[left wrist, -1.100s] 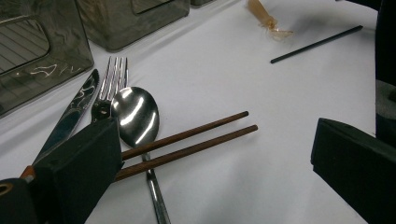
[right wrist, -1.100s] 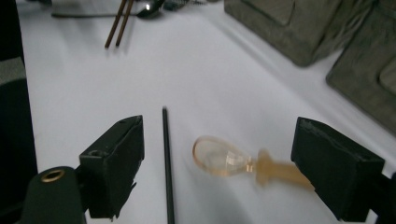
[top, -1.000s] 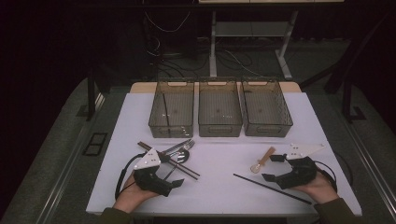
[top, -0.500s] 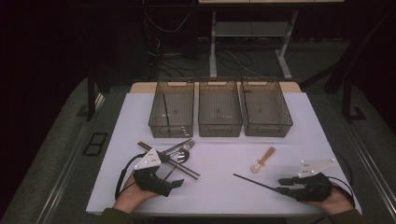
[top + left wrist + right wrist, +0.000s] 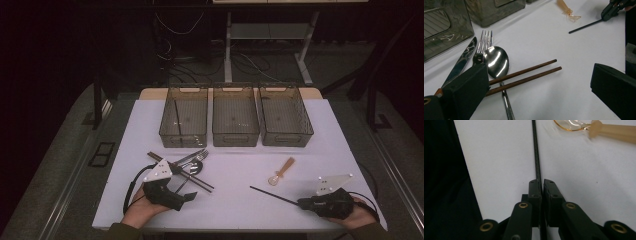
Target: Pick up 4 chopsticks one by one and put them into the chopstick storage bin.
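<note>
White tabletop [image 5: 235, 200] under a dark room carries three wire bins [image 5: 235, 120] along its far edge. In the high view, we see the right gripper [image 5: 303, 202] low at the near right, with a thin black chopstick [image 5: 272, 194] running out of its tip toward the table's middle. An amber plastic spoon [image 5: 281, 171] lies just beyond that rod, apart from it. The left gripper [image 5: 192, 196] rests at the near left, with a cutlery pile [image 5: 187, 167] just ahead of its jaws.

In the left gripper view, we find the jaws standing wide with nothing between the pads. Two brown chopsticks [image 5: 524, 76] cross a metal spoon [image 5: 496, 62] just ahead of the left-hand jaw; a fork [image 5: 484, 42] and a knife [image 5: 461, 61] lie farther out.

In the right gripper view, the jaws have just been closing and now pinch the black chopstick [image 5: 536, 155] at its very end; the rod extends straight ahead. The amber spoon [image 5: 596, 127] sits ahead and to the right.

Risk, in our judgement: the grip holds only the rod's end, so on lifting the long free length may pivot downward or slip from the pads. A swinging tip could also knock the amber spoon.
</note>
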Action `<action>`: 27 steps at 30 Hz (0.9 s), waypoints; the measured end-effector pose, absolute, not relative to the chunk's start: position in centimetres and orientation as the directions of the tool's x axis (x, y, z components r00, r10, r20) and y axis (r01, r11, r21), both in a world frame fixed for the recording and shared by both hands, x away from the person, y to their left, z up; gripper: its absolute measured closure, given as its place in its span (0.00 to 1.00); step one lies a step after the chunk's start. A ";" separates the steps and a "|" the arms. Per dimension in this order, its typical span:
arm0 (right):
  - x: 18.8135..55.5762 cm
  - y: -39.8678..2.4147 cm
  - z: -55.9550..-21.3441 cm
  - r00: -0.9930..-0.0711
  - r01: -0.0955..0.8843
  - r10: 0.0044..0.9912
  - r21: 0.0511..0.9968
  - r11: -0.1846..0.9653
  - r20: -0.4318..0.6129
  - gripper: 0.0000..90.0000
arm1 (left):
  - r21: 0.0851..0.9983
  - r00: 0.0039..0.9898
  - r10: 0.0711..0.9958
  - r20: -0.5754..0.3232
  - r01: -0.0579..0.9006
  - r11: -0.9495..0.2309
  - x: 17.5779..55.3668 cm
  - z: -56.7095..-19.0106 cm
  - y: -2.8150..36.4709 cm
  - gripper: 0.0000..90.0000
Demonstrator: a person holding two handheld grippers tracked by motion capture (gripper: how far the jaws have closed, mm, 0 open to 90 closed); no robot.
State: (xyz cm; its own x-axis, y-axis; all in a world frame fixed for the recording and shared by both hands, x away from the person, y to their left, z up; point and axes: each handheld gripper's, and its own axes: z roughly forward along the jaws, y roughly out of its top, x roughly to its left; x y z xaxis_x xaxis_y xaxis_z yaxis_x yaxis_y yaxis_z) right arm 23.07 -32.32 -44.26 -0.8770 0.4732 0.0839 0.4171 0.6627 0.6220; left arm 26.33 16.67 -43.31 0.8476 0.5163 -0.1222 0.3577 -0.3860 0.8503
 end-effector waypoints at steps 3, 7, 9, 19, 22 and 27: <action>23.1 -32.3 -44.3 -0.879 0.413 0.469 0.625 0.663 0.083 0.95 | 0.849 0.848 0.516 -0.122 0.358 -0.388 26.3 -43.3 16.6 0.01; 23.2 -32.5 -44.3 -0.882 0.414 0.462 0.626 0.661 0.095 0.95 | 0.849 0.849 0.514 -0.122 0.357 -0.389 26.3 -43.3 16.6 0.01; 23.4 -32.5 -44.3 -0.882 0.417 0.459 0.625 0.660 0.104 0.95 | 0.849 0.850 0.514 -0.120 0.356 -0.390 26.4 -43.3 16.7 0.01; 23.7 -33.0 -43.7 -0.875 0.428 0.466 0.661 0.617 0.133 0.95 | 0.846 0.852 0.510 -0.117 0.354 -0.398 26.4 -43.3 16.7 0.01; 23.8 -33.1 -43.4 -0.873 0.426 0.469 0.672 0.606 0.131 0.95 | 0.846 0.852 0.510 -0.116 0.354 -0.399 26.4 -43.3 16.6 0.01; 23.9 -33.3 -43.0 -0.870 0.426 0.473 0.691 0.584 0.137 0.95 | 0.845 0.853 0.509 -0.115 0.354 -0.402 26.3 -43.3 16.6 0.01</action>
